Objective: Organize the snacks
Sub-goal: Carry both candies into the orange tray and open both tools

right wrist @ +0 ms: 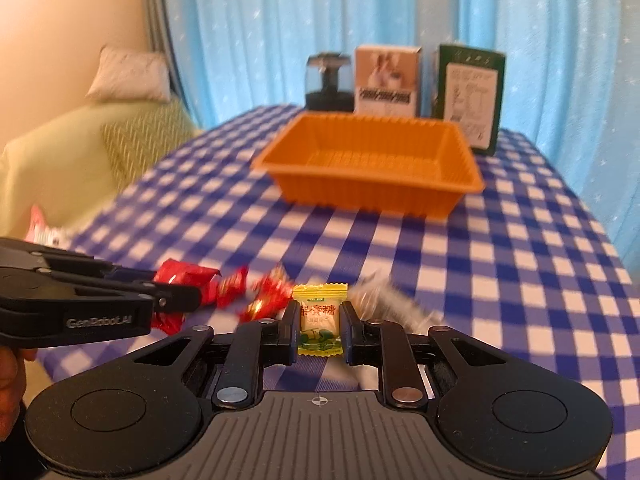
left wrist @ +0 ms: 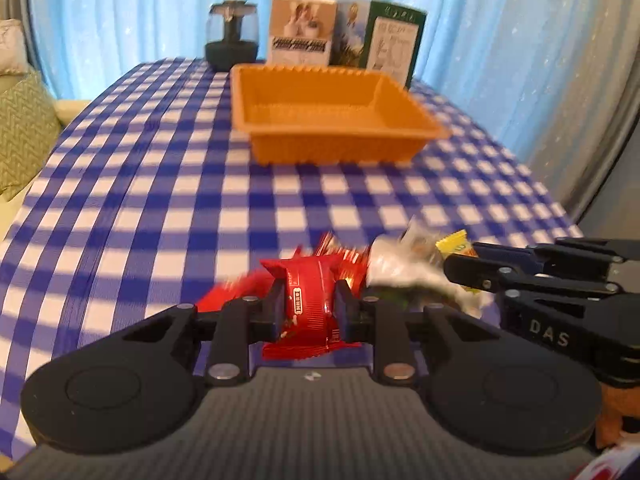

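Left gripper (left wrist: 310, 304) clamped on red packet (left wrist: 306, 300), right gripper (right wrist: 320, 326) on yellow candy (right wrist: 320, 322), both near the pile; best carried level to the empty orange tray (left wrist: 416, 120) before release.

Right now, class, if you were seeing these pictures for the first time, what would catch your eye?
The empty ribbed orange plastic tray mid-table on the blue-and-white checked tablecloth. Nearer, the left gripper pinches a shiny red snack packet, and the right gripper clamps a small yellow-and-green wrapped candy.
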The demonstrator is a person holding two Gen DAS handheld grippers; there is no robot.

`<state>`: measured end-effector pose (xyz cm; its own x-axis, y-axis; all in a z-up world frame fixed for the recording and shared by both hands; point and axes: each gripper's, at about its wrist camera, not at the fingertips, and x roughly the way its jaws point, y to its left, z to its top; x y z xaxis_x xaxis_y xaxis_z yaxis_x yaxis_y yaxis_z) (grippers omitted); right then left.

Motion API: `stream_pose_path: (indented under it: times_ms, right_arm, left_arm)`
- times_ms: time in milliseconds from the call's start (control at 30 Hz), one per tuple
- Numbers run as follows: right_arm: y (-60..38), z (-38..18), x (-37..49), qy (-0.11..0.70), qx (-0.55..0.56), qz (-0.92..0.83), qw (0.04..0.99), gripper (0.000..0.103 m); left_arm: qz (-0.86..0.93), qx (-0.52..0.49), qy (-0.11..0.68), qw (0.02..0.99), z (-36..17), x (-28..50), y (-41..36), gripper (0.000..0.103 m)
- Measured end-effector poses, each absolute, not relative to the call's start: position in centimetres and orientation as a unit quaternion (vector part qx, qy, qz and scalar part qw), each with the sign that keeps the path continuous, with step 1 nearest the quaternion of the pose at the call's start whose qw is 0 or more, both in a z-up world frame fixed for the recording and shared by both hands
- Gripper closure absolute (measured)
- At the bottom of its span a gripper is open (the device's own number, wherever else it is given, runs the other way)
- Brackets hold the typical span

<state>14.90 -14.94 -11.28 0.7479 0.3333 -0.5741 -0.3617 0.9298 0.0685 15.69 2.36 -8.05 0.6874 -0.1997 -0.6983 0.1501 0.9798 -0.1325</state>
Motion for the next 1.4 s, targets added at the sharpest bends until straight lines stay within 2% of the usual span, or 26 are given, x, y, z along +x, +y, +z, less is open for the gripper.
stream_pose_path:
  times_ms: [300,500,933,1400]
  right_arm:
    - [-16.8,-6.9,20.8,0.253,-0.005,0.165,0.953,0.082]
    - [-17.3,-5.4,25.5,0.237,0.021,0.157,0.959,0.082]
    - [-17.9,-6.9,34.6,0.261,0.074,0.137,0.953,0.082]
    - [-19.1,-9.0,37.6,0.291,0.104,0.131,0.942,0.082]
  left_arm:
    - [-0.108,-0.01,0.326,0.939,-3.7,21.4,1.9,0.08]
    - [-0.111,-0.026,0.308,0.945,-3.2,26.6,2.0,0.08]
    - [-0.112,-0.025,0.31,0.944,-4.9,34.5,1.7,0.08]
    - [-0.11,-0.046,0.328,0.937,-6.8,38.0,1.5,0.079]
